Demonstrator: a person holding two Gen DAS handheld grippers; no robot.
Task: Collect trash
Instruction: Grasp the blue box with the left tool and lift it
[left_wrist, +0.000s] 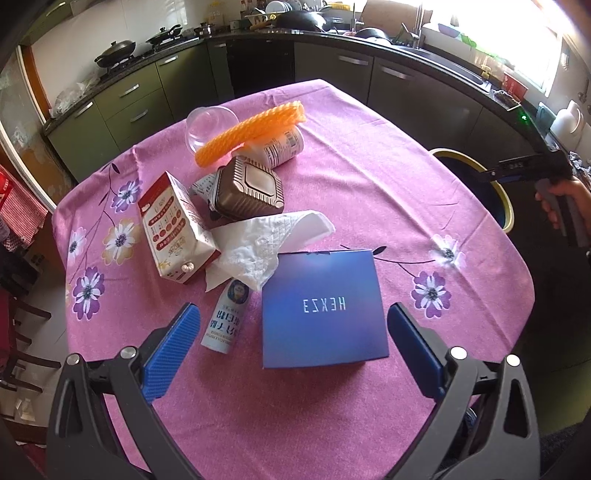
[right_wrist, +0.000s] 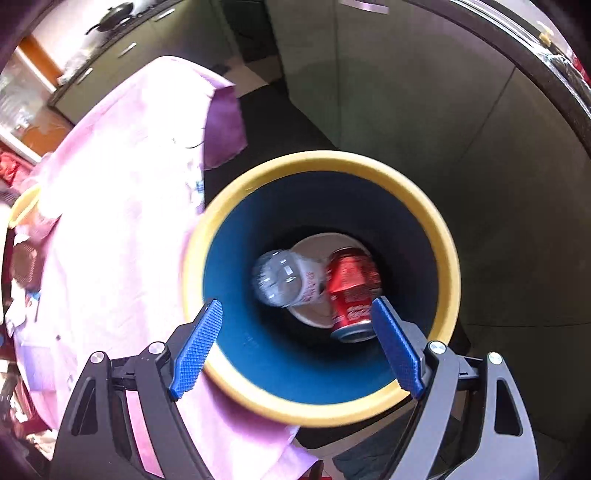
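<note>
- Left gripper (left_wrist: 293, 328) was spread wide, nothing between its pads, poised over the near edge of the pink-clothed table (left_wrist: 369, 166), with the blue box (left_wrist: 321, 306) directly ahead between the fingers.
- Right gripper (right_wrist: 297, 343) was also apart and empty, pointing straight down into the yellow-rimmed bin (right_wrist: 436, 221) beside the table.
- Bin already held a red can (right_wrist: 351, 291), a clear plastic bottle (right_wrist: 284, 277) and a white dish (right_wrist: 314, 317) under them.
- Trash still on the table: milk carton (left_wrist: 177, 229), crumpled tissue (left_wrist: 258, 243), white bottle (left_wrist: 225, 321) lying beside the box, brown ribbed tray (left_wrist: 251, 192), orange foam net (left_wrist: 251, 129), clear dome lid (left_wrist: 207, 125), labelled cup (left_wrist: 284, 144).
- Risk: the box looked nearly as wide as the jaw opening, so an off-centre close would likely skid it or nudge the white bottle off the near edge.
- Risk: the net rested loosely on the cup and lid; disturbing the pile could roll the cup.
- Risk: the tablecloth hung against the bin rim; a snagged finger could drag cloth and items.
- Risk: the tissue draped over the box corner and may come along unplanned.
</note>
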